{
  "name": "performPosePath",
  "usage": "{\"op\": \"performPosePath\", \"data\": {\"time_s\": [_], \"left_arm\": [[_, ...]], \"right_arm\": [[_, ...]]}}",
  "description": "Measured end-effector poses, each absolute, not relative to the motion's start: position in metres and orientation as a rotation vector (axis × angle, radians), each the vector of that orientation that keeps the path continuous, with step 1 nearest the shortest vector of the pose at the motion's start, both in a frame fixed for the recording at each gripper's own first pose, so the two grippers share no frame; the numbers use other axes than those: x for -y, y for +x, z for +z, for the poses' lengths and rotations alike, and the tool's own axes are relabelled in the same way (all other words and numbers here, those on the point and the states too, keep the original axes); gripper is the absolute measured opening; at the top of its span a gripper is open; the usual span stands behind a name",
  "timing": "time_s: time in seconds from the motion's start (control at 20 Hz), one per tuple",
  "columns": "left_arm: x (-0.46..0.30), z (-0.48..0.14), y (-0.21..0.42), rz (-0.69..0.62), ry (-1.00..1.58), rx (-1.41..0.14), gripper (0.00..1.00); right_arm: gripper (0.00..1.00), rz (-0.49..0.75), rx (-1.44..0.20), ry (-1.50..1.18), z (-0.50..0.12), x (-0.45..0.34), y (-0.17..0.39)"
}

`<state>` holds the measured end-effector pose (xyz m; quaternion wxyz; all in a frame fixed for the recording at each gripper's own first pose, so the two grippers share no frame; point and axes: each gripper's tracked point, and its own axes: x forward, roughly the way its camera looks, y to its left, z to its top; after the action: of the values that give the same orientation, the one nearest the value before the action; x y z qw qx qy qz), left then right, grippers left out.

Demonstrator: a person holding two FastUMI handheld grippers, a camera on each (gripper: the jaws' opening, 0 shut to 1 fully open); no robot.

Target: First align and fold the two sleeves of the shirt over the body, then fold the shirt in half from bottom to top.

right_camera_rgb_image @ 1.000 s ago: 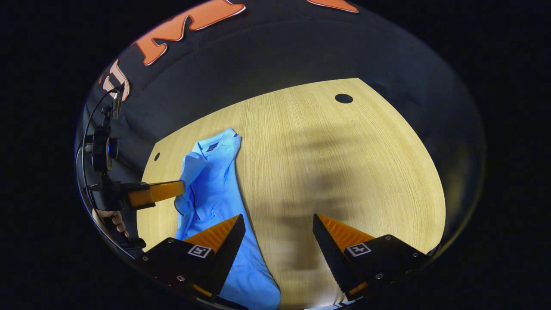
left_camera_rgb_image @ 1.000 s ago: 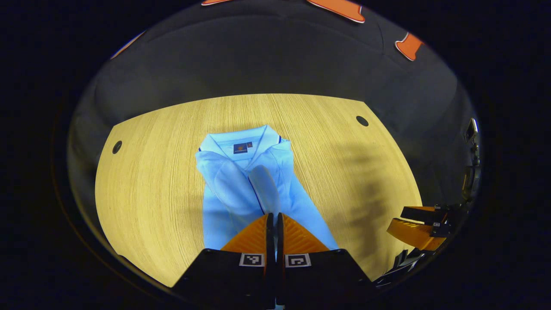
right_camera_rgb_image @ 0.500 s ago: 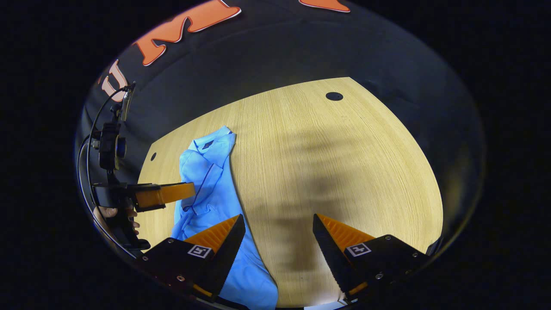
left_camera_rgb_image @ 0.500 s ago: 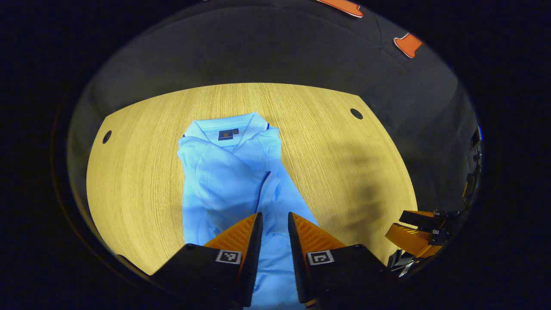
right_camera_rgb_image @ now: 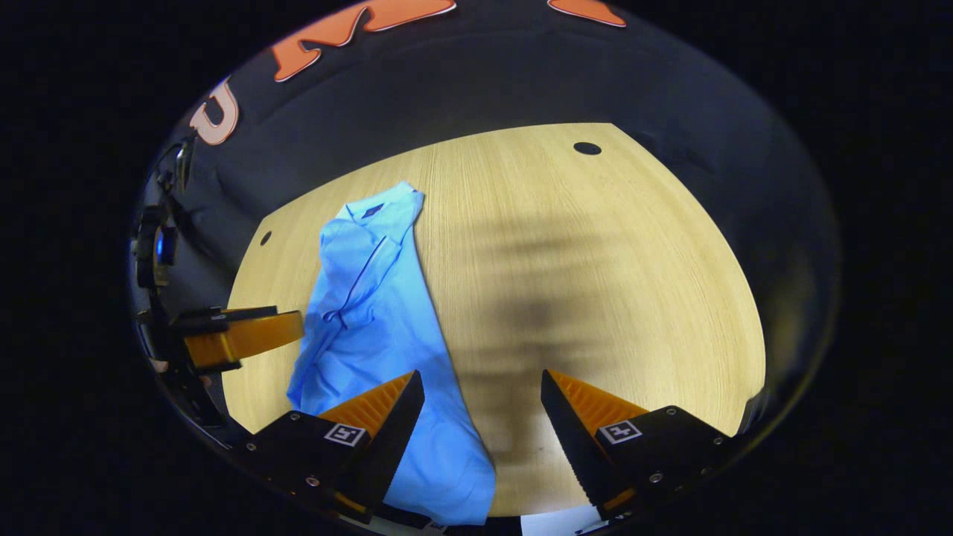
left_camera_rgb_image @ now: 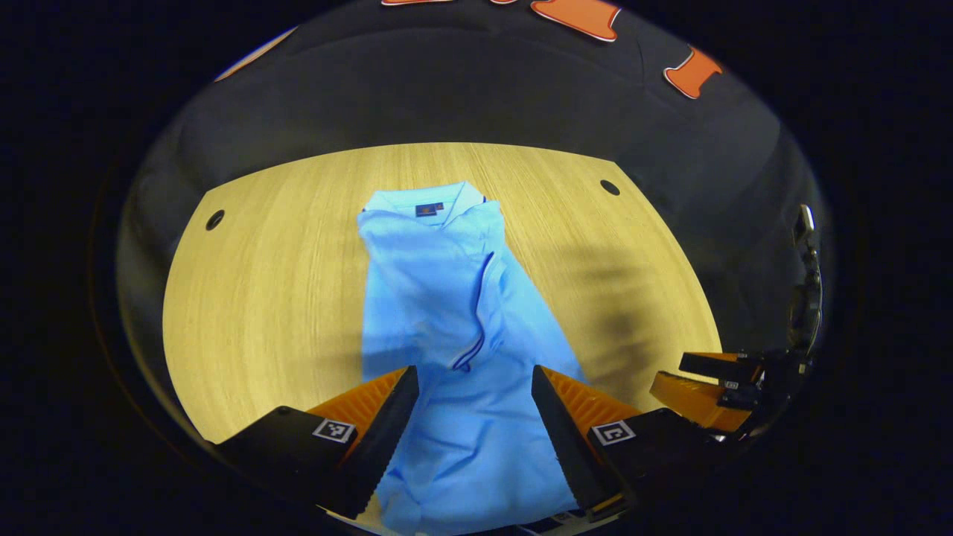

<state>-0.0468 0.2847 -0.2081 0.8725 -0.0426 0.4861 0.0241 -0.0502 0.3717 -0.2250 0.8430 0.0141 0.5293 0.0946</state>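
Left gripper [left_camera_rgb_image: 470,387], jaws wide and holding nothing, hovers over the lower body of the shirt [left_camera_rgb_image: 454,327], which lies flat on the table [left_camera_rgb_image: 260,298] with collar [left_camera_rgb_image: 424,205] at the far end and hem nearest the camera. Both sleeves lie folded over the shirt's body; a dark-trimmed cuff [left_camera_rgb_image: 465,361] rests near its middle. Right gripper [right_camera_rgb_image: 482,402], jaws also wide and holding nothing, hangs over bare table just beside the shirt's [right_camera_rgb_image: 372,313] right edge, one finger [right_camera_rgb_image: 380,406] overlapping the hem corner. Two round holes [left_camera_rgb_image: 610,187] mark the table beyond the shirt
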Motion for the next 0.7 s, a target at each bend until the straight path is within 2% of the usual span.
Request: {"op": "performPosePath", "data": {"time_s": [0.15,0.3,0.55,0.7], "left_arm": [[-0.313,-0.207,-0.102,0.101,-0.073,-1.042,1.00],[-0.331,-0.214,-0.153,0.147,-0.088,-1.070,0.99],[-0.339,-0.242,-0.231,0.183,-0.098,-1.158,0.99],[-0.333,-0.262,-0.276,0.185,-0.143,-1.230,0.99]], "right_arm": [[1.00,0.187,-1.196,-0.011,-0.242,-0.373,-0.087],[0.98,0.197,-1.273,-0.085,-0.256,-0.369,-0.135],[0.98,0.224,-1.394,-0.146,-0.278,-0.379,-0.206],[0.98,0.211,-1.439,-0.153,-0.285,-0.382,-0.229]]}}
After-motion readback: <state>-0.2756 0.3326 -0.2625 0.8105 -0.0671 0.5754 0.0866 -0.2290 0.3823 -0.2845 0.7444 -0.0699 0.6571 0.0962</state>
